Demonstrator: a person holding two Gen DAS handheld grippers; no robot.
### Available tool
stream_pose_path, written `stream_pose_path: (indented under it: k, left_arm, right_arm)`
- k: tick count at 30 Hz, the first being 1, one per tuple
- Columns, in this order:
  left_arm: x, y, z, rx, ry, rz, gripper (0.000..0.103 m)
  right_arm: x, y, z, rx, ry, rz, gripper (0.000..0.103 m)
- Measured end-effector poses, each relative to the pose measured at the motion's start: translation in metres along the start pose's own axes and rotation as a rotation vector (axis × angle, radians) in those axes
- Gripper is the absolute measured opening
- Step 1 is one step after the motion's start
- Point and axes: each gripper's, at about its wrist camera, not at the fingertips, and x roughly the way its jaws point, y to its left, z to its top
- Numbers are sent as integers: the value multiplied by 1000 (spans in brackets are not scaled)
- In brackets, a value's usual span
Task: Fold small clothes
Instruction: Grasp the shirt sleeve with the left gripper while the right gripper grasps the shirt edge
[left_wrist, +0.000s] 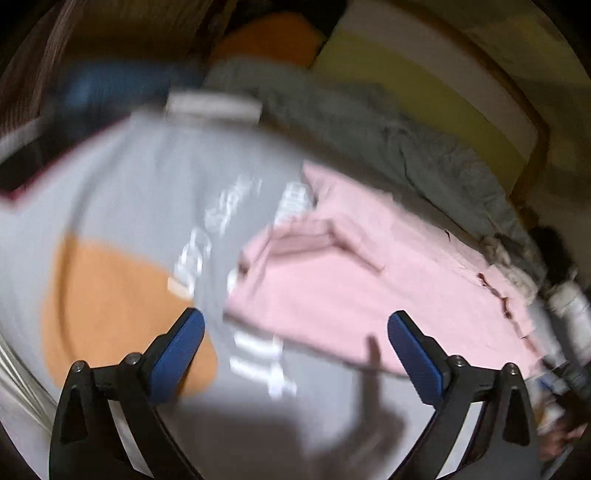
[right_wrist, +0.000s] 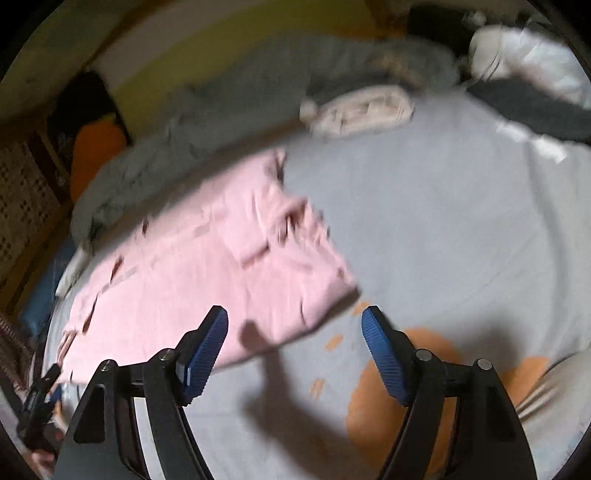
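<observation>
A pink garment is seen lying flat on the grey bedsheet, partly folded, with a folded-over flap near its middle. Both views are blurred. The left claw is held released above the garment's near edge, nothing between its blue pads. The right claw is likewise spread wide and empty over the garment's near corner. Bare sheet with orange patches is seen just beside that corner. Beyond the garment's far edge a rumpled grey blanket is piled, with a pale bundle near it.
</observation>
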Motion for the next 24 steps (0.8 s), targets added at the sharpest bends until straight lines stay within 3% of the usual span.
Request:
stream_pose_path:
  k: [3, 6, 8, 10, 11, 12, 14, 18, 24]
  left_arm:
    - [-5, 2, -1, -9, -16, -23, 91]
    - [-4, 5, 1, -35, -25, -36, 75]
    - [0, 8, 5, -47, -38, -20, 64]
    - [4, 9, 9, -47, -58, 9, 41]
    - [8, 8, 11, -40, -63, 22, 28]
    - [9, 8, 13, -37, -62, 33, 6]
    - [4, 11, 14, -55, -70, -18, 6]
    - [-26, 13, 24, -65, -116, -47, 6]
    - [-68, 11, 28, -50, -156, -7, 6]
  right_arm:
    - [4, -13, 1, 68, 8, 41, 58]
    - [8, -22, 6, 123, 4, 78, 53]
    - [12, -23, 9, 134, 3, 79, 44]
    - [15, -22, 12, 123, 6, 62, 15]
    - [18, -22, 13, 120, 15, 66, 9]
    - [17, -22, 14, 127, 12, 78, 7]
    - [7, -23, 14, 130, -37, 88, 5]
    - [-33, -10, 12, 66, -172, 81, 4]
    - [-66, -11, -16, 75, -185, 80, 4]
